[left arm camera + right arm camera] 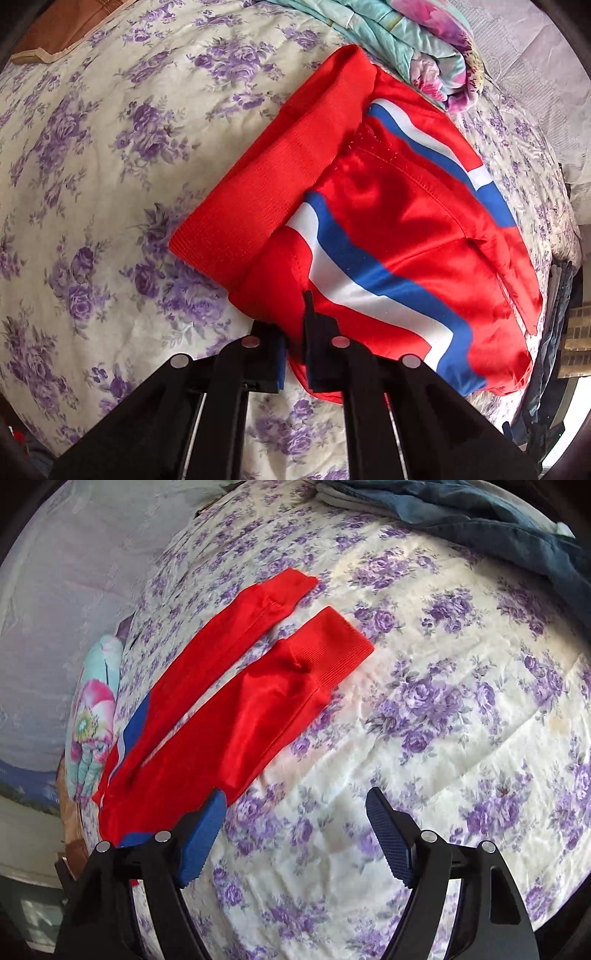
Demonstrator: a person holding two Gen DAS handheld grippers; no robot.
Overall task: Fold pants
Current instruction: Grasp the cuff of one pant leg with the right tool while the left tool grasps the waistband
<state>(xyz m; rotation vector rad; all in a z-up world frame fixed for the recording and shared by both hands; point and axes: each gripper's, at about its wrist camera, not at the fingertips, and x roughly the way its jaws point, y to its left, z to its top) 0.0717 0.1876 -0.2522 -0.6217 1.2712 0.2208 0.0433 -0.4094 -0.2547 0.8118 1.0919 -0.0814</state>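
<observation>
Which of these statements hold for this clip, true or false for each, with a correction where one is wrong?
1. The shiny red pants with blue and white stripes lie on a cream bedsheet printed with purple flowers. True.
2. The right claw is clamped on a pant leg. False: its jaws stand wide apart over the sheet, holding nothing.
3. The left claw is closed on the pants' edge. True.
4. The two ribbed red leg cuffs lie stacked on each other. False: they lie side by side with sheet showing between the legs.
5. A folded floral turquoise quilt sits beyond the pants. True.
</observation>
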